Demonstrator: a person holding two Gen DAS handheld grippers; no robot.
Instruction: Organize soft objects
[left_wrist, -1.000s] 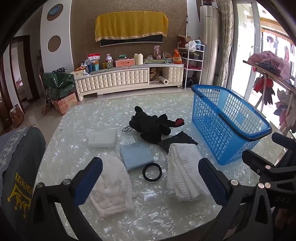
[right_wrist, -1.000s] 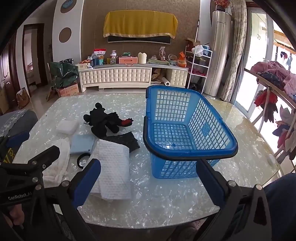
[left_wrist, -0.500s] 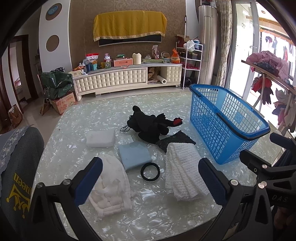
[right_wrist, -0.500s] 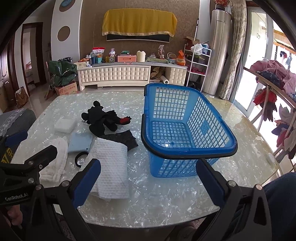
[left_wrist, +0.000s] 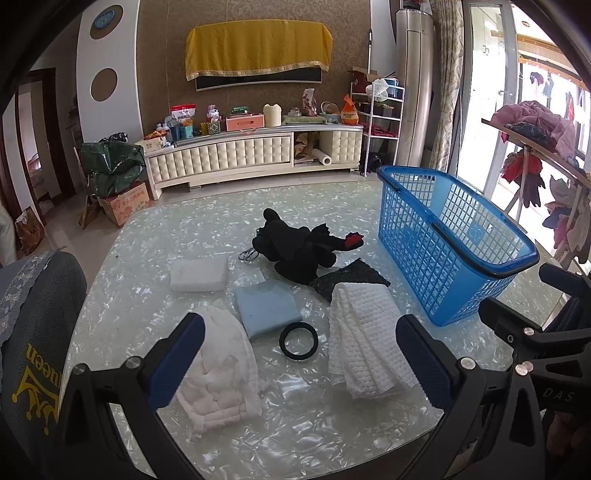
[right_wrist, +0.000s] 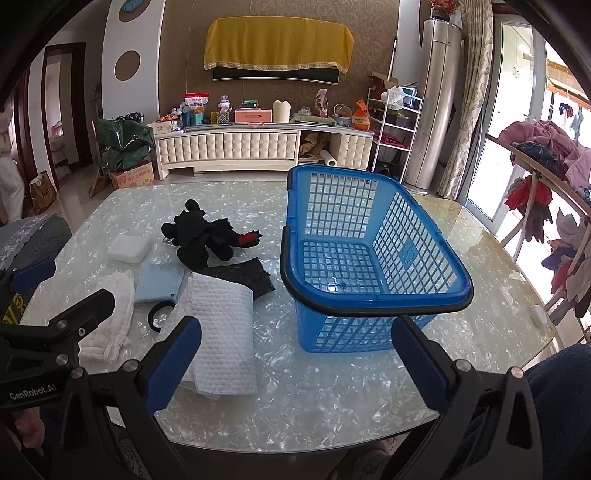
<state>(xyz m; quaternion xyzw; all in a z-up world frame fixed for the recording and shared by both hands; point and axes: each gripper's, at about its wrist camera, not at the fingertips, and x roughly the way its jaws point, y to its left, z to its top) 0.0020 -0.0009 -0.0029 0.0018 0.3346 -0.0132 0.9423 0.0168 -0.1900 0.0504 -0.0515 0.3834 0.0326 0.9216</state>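
Soft items lie on the table: a black plush toy (left_wrist: 295, 251) (right_wrist: 203, 240), a white sponge block (left_wrist: 199, 275) (right_wrist: 129, 249), a light blue folded cloth (left_wrist: 267, 308) (right_wrist: 159, 282), a dark cloth (left_wrist: 351, 277) (right_wrist: 247, 277), a white waffle towel (left_wrist: 365, 354) (right_wrist: 218, 332) and a white fluffy cloth (left_wrist: 218, 373) (right_wrist: 110, 314). An empty blue basket (left_wrist: 447, 236) (right_wrist: 369, 251) stands to their right. My left gripper (left_wrist: 299, 358) is open above the near cloths. My right gripper (right_wrist: 295, 358) is open before the basket.
A black ring (left_wrist: 298, 339) lies between the cloths. A grey chair back (left_wrist: 33, 332) stands at the table's left. A clothes rack (right_wrist: 546, 192) is to the right. A TV cabinet (left_wrist: 255, 155) stands beyond the table.
Both grippers have drawn back and risen slightly; the objects look a little farther away. Nothing on the table has moved.
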